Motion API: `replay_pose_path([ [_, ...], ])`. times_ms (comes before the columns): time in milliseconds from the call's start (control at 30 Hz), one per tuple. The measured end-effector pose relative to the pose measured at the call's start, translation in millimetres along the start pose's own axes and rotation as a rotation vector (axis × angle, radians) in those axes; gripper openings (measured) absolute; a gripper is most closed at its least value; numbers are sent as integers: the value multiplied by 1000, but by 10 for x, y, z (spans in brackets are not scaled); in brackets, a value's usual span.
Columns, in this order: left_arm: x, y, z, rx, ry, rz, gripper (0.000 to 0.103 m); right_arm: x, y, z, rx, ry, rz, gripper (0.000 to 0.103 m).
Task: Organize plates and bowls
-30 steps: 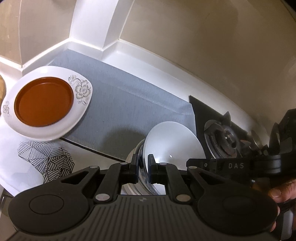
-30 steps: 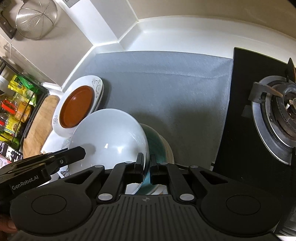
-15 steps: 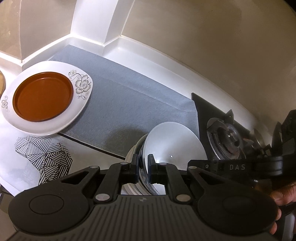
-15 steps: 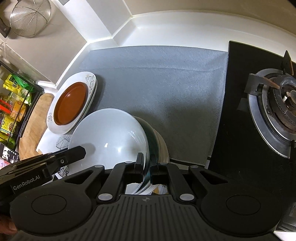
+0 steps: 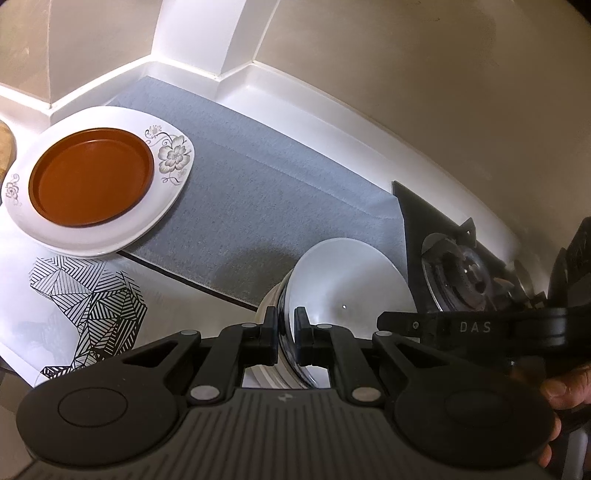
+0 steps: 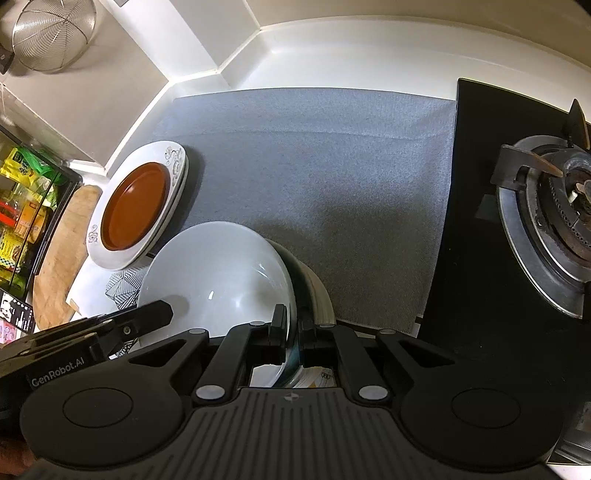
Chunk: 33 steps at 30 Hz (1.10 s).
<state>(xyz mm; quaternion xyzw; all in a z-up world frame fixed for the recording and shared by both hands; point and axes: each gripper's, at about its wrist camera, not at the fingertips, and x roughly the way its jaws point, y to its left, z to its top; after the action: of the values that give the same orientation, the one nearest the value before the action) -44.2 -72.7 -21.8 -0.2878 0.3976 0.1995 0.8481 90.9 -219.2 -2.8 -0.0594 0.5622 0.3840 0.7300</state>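
A stack of nested bowls, white one innermost (image 5: 351, 280) (image 6: 218, 273), is held off the counter between both grippers. My left gripper (image 5: 286, 328) is shut on the stack's rim on one side. My right gripper (image 6: 293, 325) is shut on the rim opposite. The outer bowls are dark and cream (image 6: 314, 291). A brown plate (image 5: 90, 175) (image 6: 135, 205) lies on stacked white flowered plates (image 5: 162, 206) (image 6: 173, 210) at the left edge of the grey mat (image 5: 258, 206) (image 6: 314, 184).
A black gas stove with a burner (image 6: 554, 221) (image 5: 461, 273) lies right of the mat. A patterned white sheet (image 5: 88, 295) lies left front. A wooden board (image 6: 62, 251) and a snack rack (image 6: 22, 206) are at far left. A strainer (image 6: 51, 33) hangs on the wall.
Both grippers with the bowl stack have shifted a little relative to the counter; the plates and the stove have moved slightly in both views. Both grips are unchanged.
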Motion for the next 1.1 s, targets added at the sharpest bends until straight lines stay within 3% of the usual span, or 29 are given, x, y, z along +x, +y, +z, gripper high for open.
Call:
replay_pose_path([
  [667,-2,4,-46,6,5,12,7,-3,87,-24,-56,-47,-48,7],
  [1100,2,-4,-36,8,12,15,6,-49,-4,-10,57,-5,-3,11],
])
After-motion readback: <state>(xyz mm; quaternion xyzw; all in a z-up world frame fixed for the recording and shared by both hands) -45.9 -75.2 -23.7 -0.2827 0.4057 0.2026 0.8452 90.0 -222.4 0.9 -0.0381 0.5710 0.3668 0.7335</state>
